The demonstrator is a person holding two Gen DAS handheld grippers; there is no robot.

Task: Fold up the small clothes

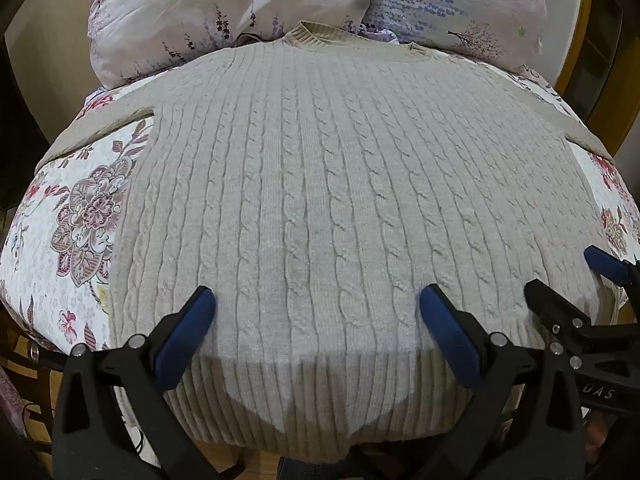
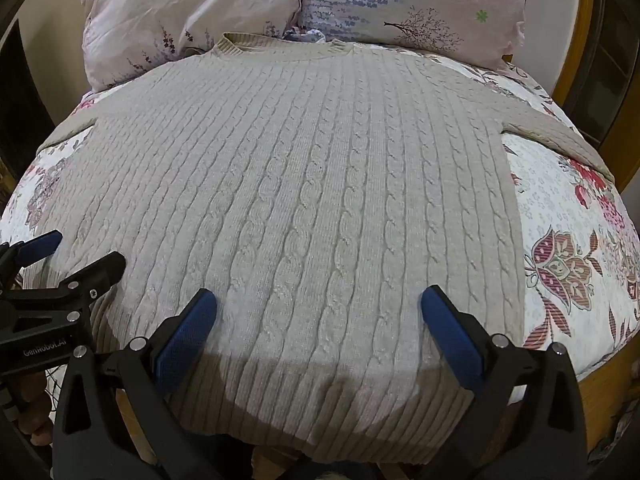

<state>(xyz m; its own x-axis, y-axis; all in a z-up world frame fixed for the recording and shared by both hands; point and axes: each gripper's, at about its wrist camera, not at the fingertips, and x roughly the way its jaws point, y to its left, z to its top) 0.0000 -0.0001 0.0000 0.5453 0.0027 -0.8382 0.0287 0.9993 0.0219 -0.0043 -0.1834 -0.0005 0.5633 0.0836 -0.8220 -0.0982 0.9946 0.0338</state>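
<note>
A beige cable-knit sweater [image 1: 320, 184] lies flat on a bed, collar [image 1: 316, 34] far, ribbed hem [image 1: 320, 400] near me, sleeves spread to both sides. It also shows in the right wrist view [image 2: 304, 184]. My left gripper [image 1: 318, 304] is open and empty, hovering just above the hem. My right gripper [image 2: 318, 304] is open and empty above the hem too. The right gripper appears at the right edge of the left wrist view [image 1: 568, 276]. The left gripper appears at the left edge of the right wrist view [image 2: 76, 252].
The bed has a floral quilt [image 1: 80, 216] [image 2: 568, 240]. Two lilac floral pillows [image 1: 224, 12] [image 2: 420, 8] lie behind the collar. A wooden bed frame [image 2: 600, 392] and wooden floor [image 1: 248, 464] show near the bed's front edge.
</note>
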